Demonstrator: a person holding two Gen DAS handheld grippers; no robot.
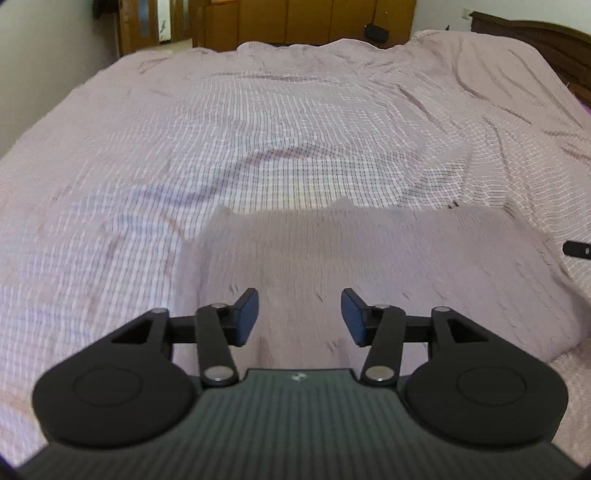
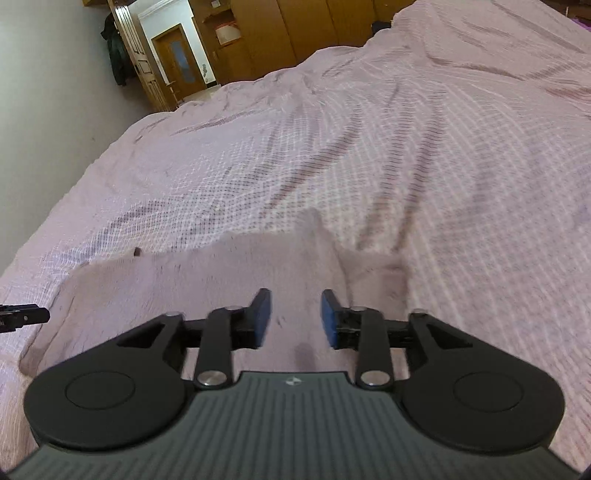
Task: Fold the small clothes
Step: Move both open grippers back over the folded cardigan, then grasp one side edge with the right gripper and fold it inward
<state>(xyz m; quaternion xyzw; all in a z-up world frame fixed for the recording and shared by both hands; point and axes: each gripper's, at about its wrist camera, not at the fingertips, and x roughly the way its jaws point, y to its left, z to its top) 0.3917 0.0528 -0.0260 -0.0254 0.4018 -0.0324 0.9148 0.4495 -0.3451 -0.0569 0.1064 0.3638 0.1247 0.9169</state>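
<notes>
A small mauve fuzzy garment (image 1: 369, 266) lies flat on the bed, close in front of both grippers. It also shows in the right wrist view (image 2: 207, 284). My left gripper (image 1: 300, 317) is open and empty, hovering over the garment's near part. My right gripper (image 2: 295, 318) is open and empty, over the garment's right part. The tip of the right gripper (image 1: 578, 250) shows at the right edge of the left wrist view. The tip of the left gripper (image 2: 22, 316) shows at the left edge of the right wrist view.
The bed is covered by a pink checked bedspread (image 1: 258, 140) with wrinkles. Wooden wardrobes (image 1: 295, 22) and a door (image 2: 181, 59) stand beyond the far edge. A dark headboard (image 1: 535, 37) is at the far right. A white wall (image 1: 44, 74) runs on the left.
</notes>
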